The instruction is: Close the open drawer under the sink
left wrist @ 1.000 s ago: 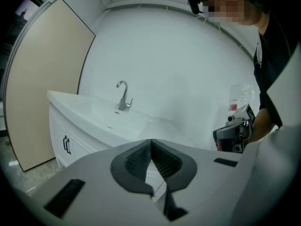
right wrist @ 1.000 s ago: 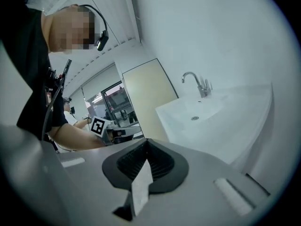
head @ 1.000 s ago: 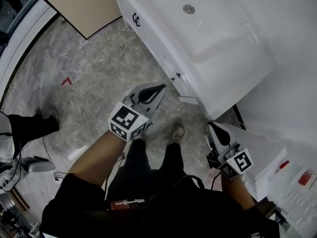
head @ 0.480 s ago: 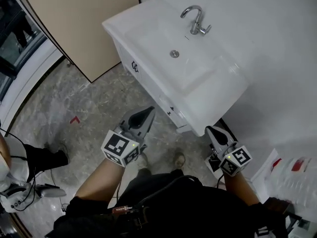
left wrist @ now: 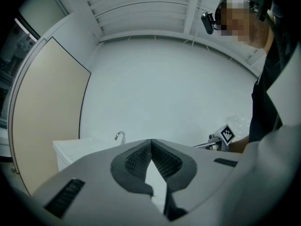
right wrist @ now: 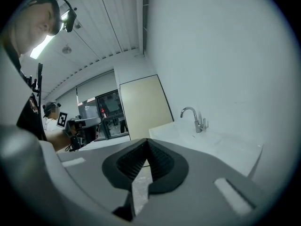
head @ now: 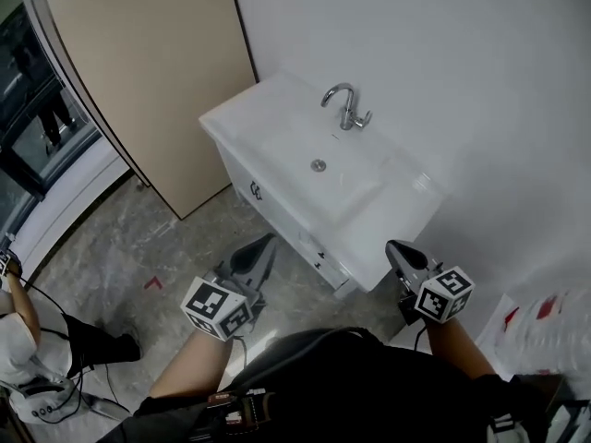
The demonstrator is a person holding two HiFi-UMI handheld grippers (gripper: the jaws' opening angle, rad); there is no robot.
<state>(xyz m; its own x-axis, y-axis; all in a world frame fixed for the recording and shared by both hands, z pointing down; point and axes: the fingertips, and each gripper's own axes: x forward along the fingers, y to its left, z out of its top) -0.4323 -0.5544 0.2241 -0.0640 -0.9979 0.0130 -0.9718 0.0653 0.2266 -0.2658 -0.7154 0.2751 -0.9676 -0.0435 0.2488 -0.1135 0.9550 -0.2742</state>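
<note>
Looks like a bathroom corner inside a larger workplace. Has a white sink (head: 277, 137) with a chrome tap (head: 345, 105) on a white cabinet (head: 277, 212), against a bare white wall (head: 416, 44). Grey marbled floor (head: 129, 257), beige panel (head: 148, 72) alongside. Opens at left onto dark glass doors (right wrist: 110, 114), another person (head: 28, 358) close by.

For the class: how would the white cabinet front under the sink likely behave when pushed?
The cabinet front looks like a flat, rigid panel, so it probably will not flex. Its smooth white face may be slippery to press on.
</note>
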